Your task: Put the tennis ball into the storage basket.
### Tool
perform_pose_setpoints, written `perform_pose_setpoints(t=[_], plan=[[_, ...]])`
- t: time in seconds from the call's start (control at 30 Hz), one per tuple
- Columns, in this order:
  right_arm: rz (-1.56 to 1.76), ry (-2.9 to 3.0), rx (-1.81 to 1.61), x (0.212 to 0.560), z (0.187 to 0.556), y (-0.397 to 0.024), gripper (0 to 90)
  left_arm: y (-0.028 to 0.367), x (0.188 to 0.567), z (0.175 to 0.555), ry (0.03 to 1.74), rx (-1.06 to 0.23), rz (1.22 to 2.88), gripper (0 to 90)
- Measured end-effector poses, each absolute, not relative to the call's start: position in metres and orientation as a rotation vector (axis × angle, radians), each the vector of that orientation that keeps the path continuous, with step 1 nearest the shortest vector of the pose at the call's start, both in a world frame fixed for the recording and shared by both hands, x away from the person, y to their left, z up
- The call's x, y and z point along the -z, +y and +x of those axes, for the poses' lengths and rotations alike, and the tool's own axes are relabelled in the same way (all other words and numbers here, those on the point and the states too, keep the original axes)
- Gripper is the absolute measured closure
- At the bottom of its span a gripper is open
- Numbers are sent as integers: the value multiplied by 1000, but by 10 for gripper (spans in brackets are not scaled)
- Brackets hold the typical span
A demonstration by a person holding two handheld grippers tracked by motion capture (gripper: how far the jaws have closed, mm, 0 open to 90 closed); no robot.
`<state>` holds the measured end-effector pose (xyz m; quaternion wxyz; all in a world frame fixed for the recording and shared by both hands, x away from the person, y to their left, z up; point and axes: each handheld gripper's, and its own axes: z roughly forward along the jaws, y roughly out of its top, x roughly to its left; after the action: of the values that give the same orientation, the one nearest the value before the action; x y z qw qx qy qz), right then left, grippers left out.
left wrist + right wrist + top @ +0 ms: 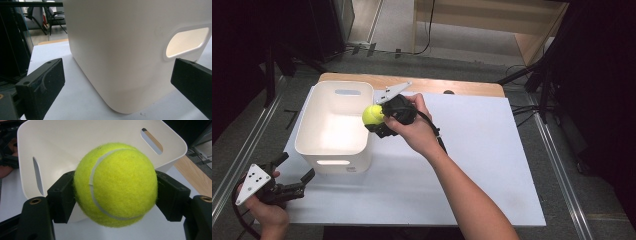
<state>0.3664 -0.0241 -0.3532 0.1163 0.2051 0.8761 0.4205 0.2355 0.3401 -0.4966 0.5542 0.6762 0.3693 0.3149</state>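
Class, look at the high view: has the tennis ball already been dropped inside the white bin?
No: the tennis ball sits clamped in the right gripper at the white bin rim's edge.

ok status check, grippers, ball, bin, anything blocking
Right gripper shut on tennis ball, at white bin right rim. Left gripper open, empty, by bin's near corner. Bin inside looks bare, nothing blocking.

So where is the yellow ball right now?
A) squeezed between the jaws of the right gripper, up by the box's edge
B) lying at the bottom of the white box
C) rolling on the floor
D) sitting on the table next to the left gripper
A: the tennis ball is pinched between the two black jaws of the right gripper, held at the rim of the white bin, while the left gripper is open.
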Motion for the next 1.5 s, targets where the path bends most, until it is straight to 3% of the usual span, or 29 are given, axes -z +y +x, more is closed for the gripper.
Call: perform_pose_setpoints(t=[1.5], plan=[[488,2707,-1156,387,369,31,227,341,497,236,870,-734,1592,0]])
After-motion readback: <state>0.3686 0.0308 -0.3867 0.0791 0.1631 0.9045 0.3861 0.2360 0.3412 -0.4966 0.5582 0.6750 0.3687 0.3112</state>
